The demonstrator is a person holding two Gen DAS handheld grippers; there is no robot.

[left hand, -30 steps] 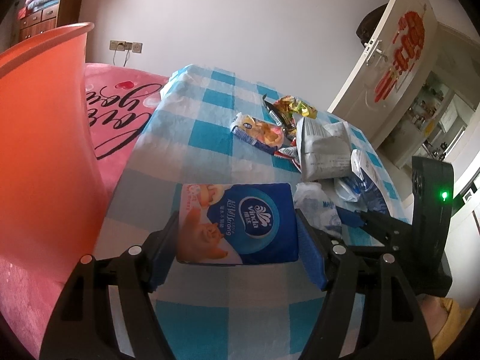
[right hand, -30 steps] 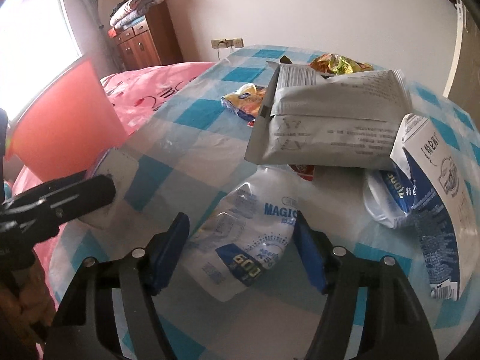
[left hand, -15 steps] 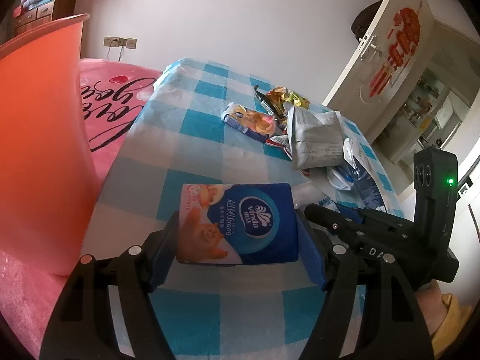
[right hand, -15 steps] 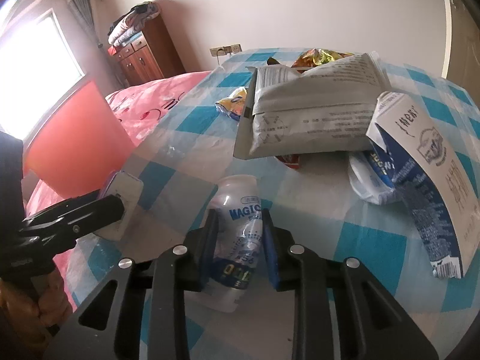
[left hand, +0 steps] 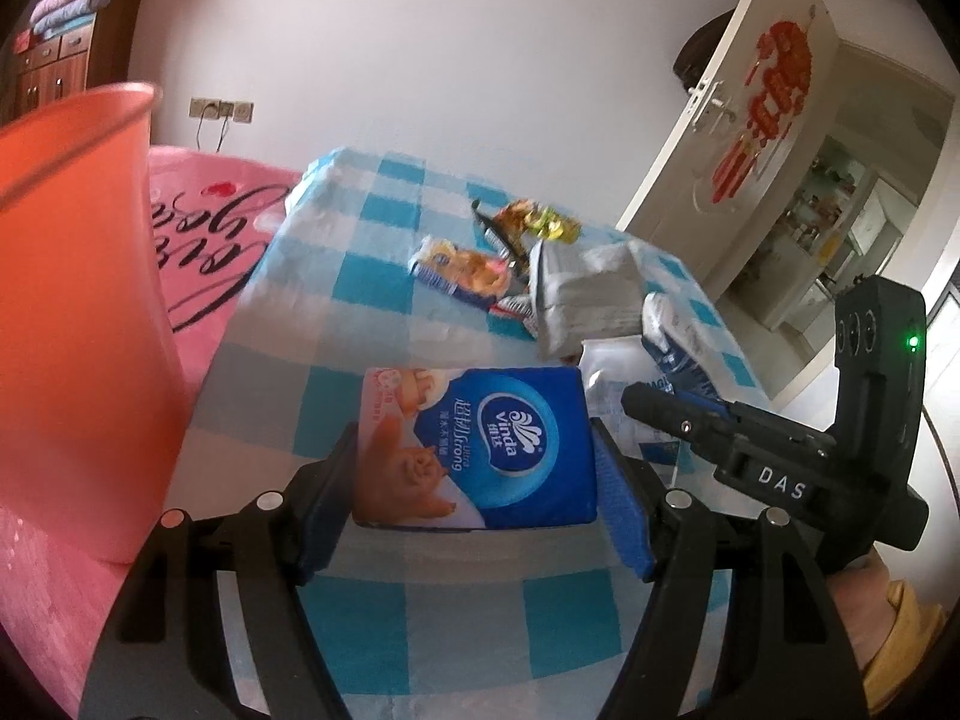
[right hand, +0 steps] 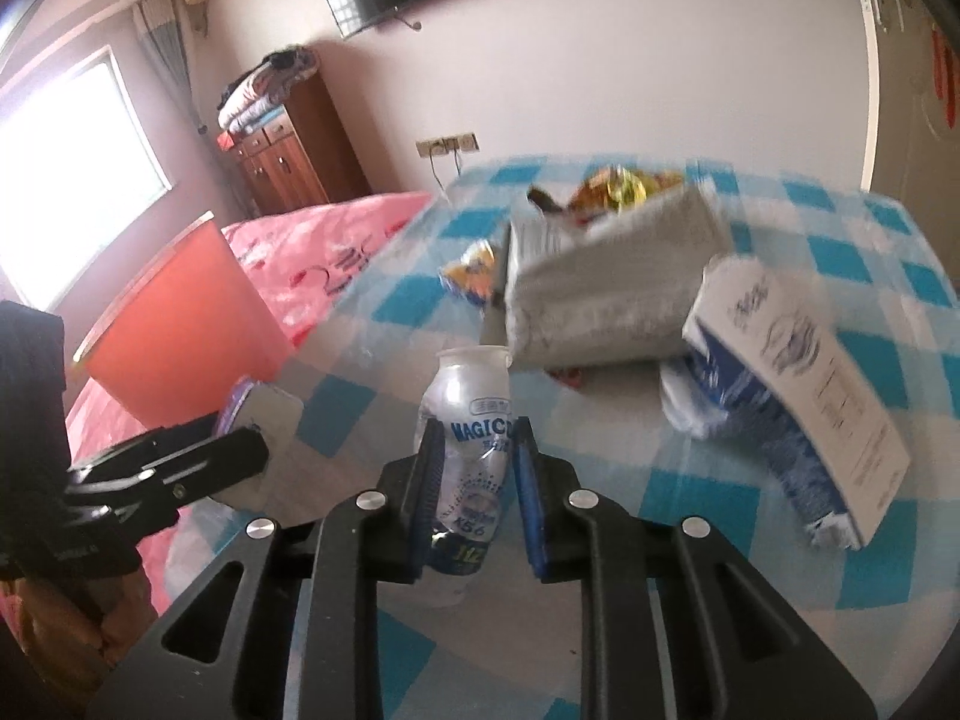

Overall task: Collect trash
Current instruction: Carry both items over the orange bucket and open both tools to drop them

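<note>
Nearest, the right tool (right hand: 474,483) has just clamped its pads on a crushed clear plastic bottle (right hand: 471,420), neck pointing to twelve o'clock, likely to carry it off as trash. The left tool (left hand: 474,474) grips a blue tissue pack (left hand: 480,450) across its width. Farther, at ten o'clock, stands an orange bin (right hand: 180,324); more wrappers (right hand: 606,276) lie on the checked surface (right hand: 870,300) at one o'clock.

The left gripper (left hand: 474,474) was held tilted downward, its jaws clamped on a tissue pack (left hand: 474,450). The right gripper (right hand: 477,480) was closed onto a crushed plastic bottle (right hand: 471,438).
</note>
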